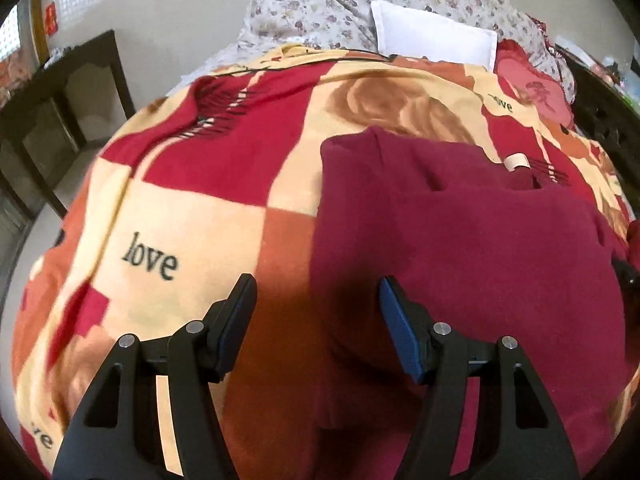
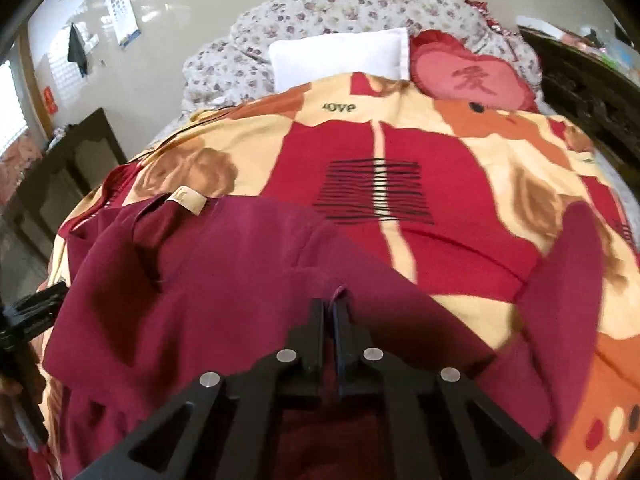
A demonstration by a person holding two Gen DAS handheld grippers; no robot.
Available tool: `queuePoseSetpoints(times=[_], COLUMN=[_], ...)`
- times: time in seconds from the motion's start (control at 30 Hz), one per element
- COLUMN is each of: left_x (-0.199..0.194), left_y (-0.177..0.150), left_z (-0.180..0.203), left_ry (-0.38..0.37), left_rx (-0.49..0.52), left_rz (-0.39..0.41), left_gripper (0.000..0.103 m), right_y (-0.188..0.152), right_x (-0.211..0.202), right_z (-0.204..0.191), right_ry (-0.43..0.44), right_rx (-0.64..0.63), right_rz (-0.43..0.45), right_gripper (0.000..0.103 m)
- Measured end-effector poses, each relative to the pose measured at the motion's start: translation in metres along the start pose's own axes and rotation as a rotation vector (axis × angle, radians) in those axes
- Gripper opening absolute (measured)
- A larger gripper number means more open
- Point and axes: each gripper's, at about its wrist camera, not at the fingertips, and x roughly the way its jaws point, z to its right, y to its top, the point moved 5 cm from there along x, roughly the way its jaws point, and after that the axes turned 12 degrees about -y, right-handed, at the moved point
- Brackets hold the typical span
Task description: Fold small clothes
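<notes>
A maroon top lies spread on the bed, a beige neck label at its far edge. My left gripper hovers open over the garment's left edge. Its fingers stand wide apart with cloth below them and nothing pinched. In the right wrist view the same maroon top fills the lower left, its label at the far side. My right gripper is shut on a small fold of the top's edge, which pokes up between the tips. A maroon sleeve lies to the right.
A red, cream and orange "love" blanket covers the bed. At the head are a white pillow, a red heart cushion and a floral quilt. Dark wooden furniture stands to the left of the bed.
</notes>
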Motion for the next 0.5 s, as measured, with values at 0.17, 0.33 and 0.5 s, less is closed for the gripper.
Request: queuePoseSetpoints(times=[0.17,0.33,0.5], left_x=[0.0,0.007,-0.007], left_y=[-0.005,-0.007,-0.003], left_z=[-0.004,-0.01,-0.006], left_ry=[-0.004,-0.023,-0.001], left_rx=[-0.003,-0.059,-0.045], left_rz=[0.01,-0.002,0.014], left_gripper=[0.064,0.065,0.065], right_y=[0.004,0.001,0.001], right_x=[-0.027,-0.012,-0.023], right_z=[0.017,0.054,0.057], right_ry=[-0.039,-0.096,-0.083], right_rx=[-0.003,0.111,0.116], right_rz=[0.092,0.029,0.027], right_gripper=[0.003,0.003,0.006])
